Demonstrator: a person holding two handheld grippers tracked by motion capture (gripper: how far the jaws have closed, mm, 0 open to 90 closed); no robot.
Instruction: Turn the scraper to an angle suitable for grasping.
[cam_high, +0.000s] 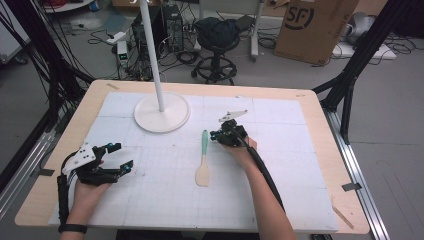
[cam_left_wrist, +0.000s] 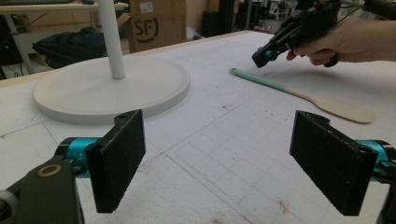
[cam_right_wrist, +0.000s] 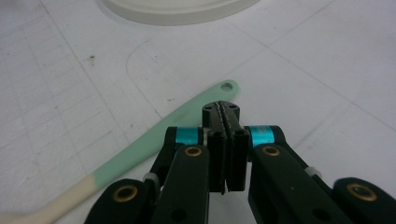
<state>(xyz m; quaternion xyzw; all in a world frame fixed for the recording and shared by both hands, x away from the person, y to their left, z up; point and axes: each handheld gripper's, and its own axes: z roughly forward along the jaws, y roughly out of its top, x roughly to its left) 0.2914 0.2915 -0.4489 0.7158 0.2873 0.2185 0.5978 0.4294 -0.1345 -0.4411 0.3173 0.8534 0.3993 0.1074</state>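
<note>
Pressed together and empty, the right gripper (cam_right_wrist: 225, 140) jaws are hovering just above a flat spatula with mint-green handle and cream blade (cam_right_wrist: 140, 151), lying on the white gridded table (cam_high: 165, 200); left gripper (cam_high: 116, 156) jaws are gaping wide.

L gripper (cam_left_wrist: 233, 158) fingers wide apart over tabletop (cam_left_wrist: 224, 135); spatula (cam_left_wrist: 299, 93) beyond, R gripper (cam_left_wrist: 264, 55) just above its green handle; lamp base (cam_left_wrist: 112, 91) at left.

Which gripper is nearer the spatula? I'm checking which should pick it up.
Right. The right gripper hovers shut beside the spatula, at its green handle; the left gripper sits open, well off to its left.
</note>
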